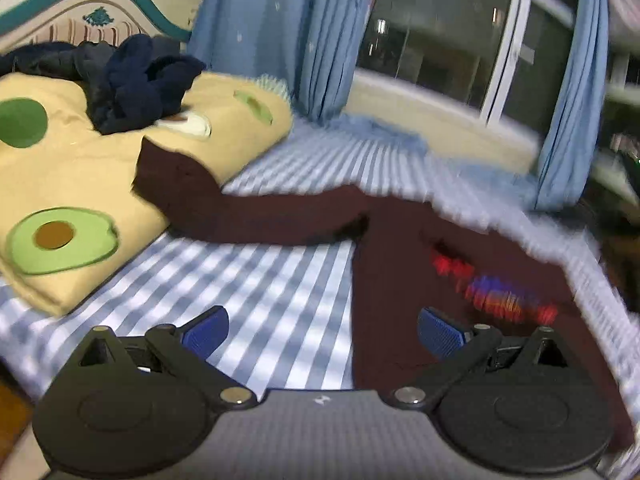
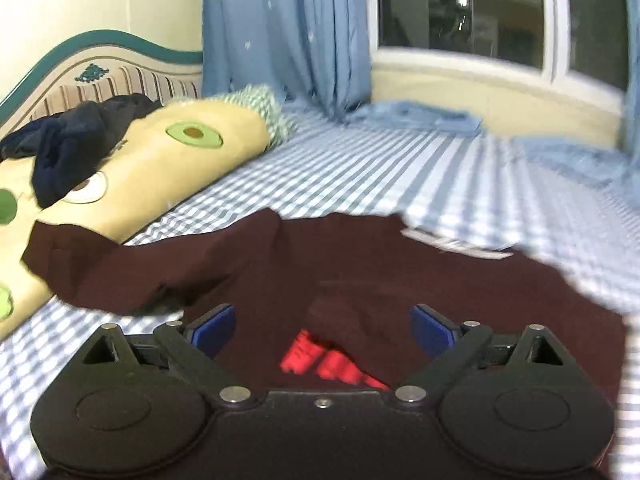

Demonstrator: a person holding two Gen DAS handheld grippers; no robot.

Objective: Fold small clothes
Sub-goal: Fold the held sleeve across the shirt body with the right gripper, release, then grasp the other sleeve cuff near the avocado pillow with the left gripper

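Note:
A dark maroon long-sleeved shirt point(image 1: 440, 264) with red and blue print lies spread on the blue-and-white checked bed sheet point(image 1: 260, 280). One sleeve point(image 1: 224, 204) stretches left onto a yellow avocado-print pillow point(image 1: 80, 168). My left gripper point(image 1: 323, 330) is open and empty, hovering over the shirt's left edge and the sheet. In the right wrist view the shirt point(image 2: 360, 264) fills the middle, its sleeve point(image 2: 120, 264) reaching the pillow point(image 2: 160, 160). My right gripper point(image 2: 323, 330) is open and empty just above the shirt's body near the red print point(image 2: 320, 360).
Dark navy clothes point(image 1: 136, 84) lie heaped on the pillow by the headboard point(image 2: 100, 64). Blue curtains point(image 1: 280, 32) hang at the window point(image 2: 460, 12) beyond the bed. Folded light blue cloth point(image 2: 420, 116) lies at the far side of the bed. The bed's right edge point(image 1: 592, 272) drops off.

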